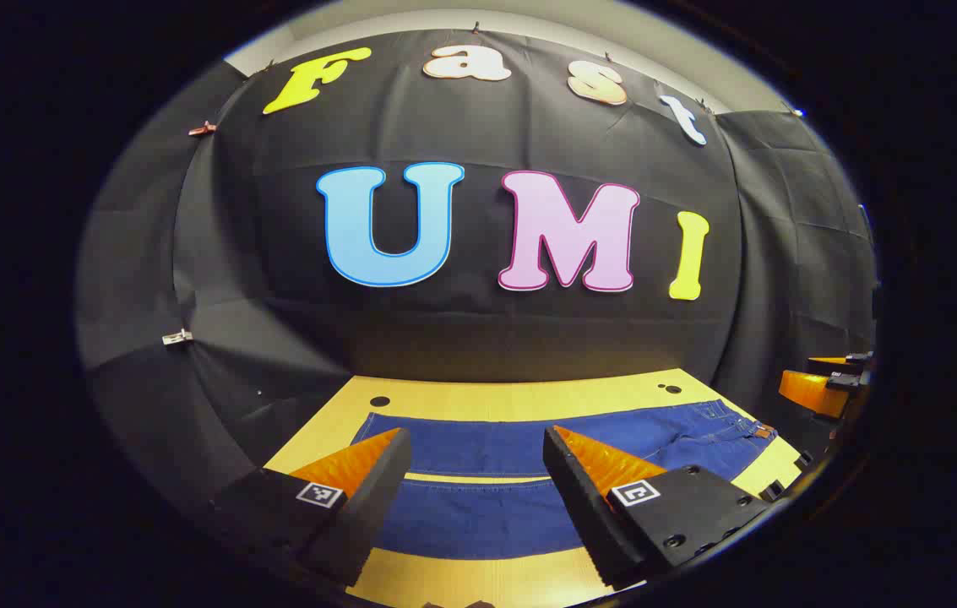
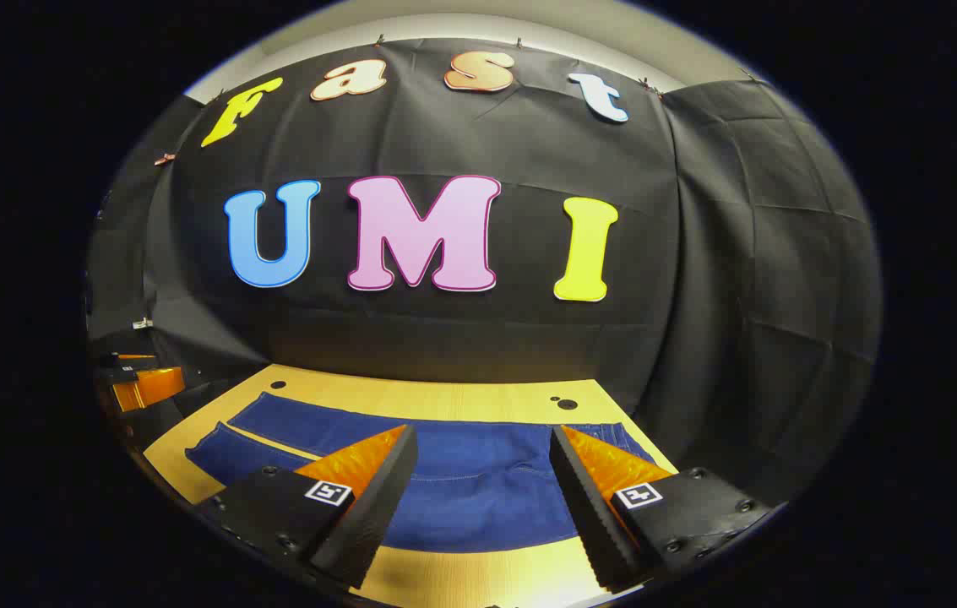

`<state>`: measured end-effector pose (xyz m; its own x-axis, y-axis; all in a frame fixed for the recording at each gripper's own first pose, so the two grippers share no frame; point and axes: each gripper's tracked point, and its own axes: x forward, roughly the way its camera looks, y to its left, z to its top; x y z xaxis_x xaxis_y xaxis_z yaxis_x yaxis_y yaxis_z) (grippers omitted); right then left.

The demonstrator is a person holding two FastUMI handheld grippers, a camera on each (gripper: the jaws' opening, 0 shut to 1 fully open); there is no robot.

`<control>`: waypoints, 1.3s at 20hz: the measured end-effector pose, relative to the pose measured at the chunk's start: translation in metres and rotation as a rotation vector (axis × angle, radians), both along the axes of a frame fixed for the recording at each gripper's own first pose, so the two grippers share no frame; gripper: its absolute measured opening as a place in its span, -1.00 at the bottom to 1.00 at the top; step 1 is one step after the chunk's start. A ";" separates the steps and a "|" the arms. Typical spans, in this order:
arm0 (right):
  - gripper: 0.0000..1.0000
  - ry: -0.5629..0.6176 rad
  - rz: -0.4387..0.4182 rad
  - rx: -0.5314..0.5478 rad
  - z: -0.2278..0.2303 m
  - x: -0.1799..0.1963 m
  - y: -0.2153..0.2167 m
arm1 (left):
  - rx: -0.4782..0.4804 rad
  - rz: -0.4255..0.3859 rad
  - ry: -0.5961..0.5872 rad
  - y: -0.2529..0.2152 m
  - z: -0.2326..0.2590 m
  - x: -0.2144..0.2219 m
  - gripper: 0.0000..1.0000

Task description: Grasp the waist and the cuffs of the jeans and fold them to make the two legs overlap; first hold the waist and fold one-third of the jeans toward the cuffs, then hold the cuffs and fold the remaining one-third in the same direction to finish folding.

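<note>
Blue jeans (image 1: 664,435) lie flat on the yellow table (image 1: 486,397), the two legs side by side with a thin strip of table between them. In the left gripper view the waist (image 1: 736,422) is at the right and the cuffs (image 1: 368,426) at the left. My left gripper (image 1: 475,435) hovers open above the legs, holding nothing. In the right gripper view the jeans (image 2: 478,498) spread from the waist (image 2: 613,435) leftward to the cuffs (image 2: 229,422). My right gripper (image 2: 485,432) is open over the upper part of the jeans, also holding nothing.
The other gripper's orange fingers show at the far right edge (image 1: 820,388) of the left gripper view and at the far left edge (image 2: 144,384) of the right gripper view. Small dark holes (image 1: 379,402) mark the table's back edge. Black cloth walls stand close behind the table.
</note>
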<state>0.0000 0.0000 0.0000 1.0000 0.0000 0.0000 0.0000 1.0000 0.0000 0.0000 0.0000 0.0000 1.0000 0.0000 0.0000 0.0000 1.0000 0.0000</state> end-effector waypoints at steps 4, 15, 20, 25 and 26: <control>0.93 0.005 -0.007 0.004 -0.003 -0.002 -0.003 | 0.009 -0.009 0.001 -0.003 -0.001 -0.001 0.99; 0.93 0.026 -0.008 0.006 -0.012 -0.008 -0.004 | 0.008 0.006 0.040 0.001 -0.019 -0.004 0.99; 0.93 0.027 0.001 0.002 -0.013 -0.006 -0.001 | 0.022 0.013 0.045 0.005 -0.019 -0.005 0.99; 0.93 0.017 -0.008 -0.014 -0.010 0.002 -0.009 | 0.111 0.056 0.102 0.035 -0.049 -0.001 0.98; 0.93 0.019 -0.011 -0.012 -0.010 0.004 -0.011 | 0.147 0.065 0.117 0.044 -0.056 0.000 0.96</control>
<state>0.0040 -0.0111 -0.0100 0.9998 -0.0115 -0.0187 0.0112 0.9999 -0.0120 0.0004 0.0437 -0.0560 0.9911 0.0730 -0.1116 -0.0559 0.9871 0.1497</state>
